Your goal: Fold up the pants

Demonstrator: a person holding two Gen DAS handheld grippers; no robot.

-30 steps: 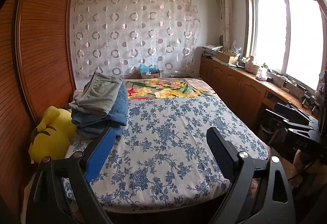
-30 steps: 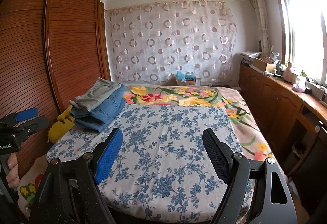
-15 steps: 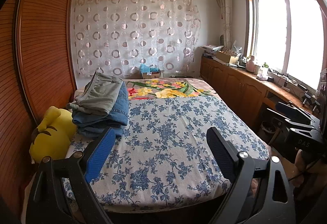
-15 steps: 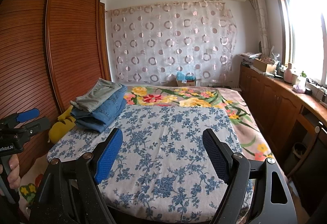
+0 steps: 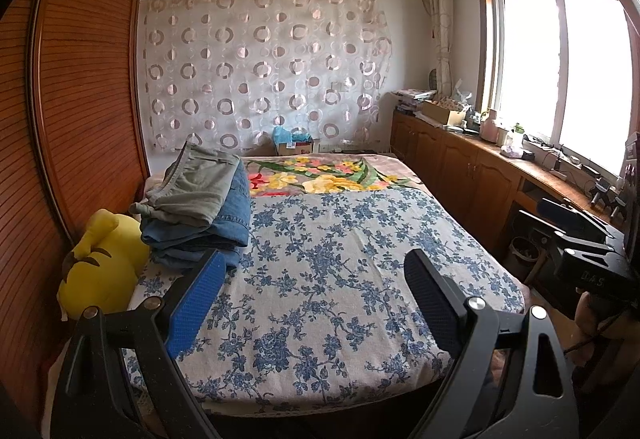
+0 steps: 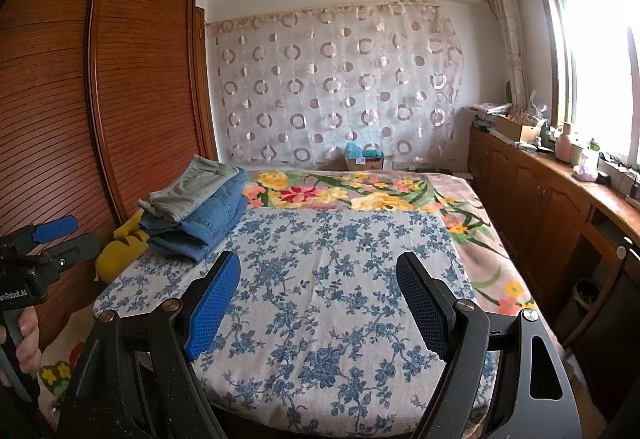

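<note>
Pants lie stacked at the bed's left edge; both grippers, left and right, jaws apart and empty, should take the top pair by its waistband.

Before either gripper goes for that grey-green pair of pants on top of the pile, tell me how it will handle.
The grey-green pants look soft and folded, so they would probably sag and unfold if pinched at one edge. They rest on folded jeans, so a push would likely slide them or drag the stack. Both the left gripper and right gripper are open and empty.
</note>
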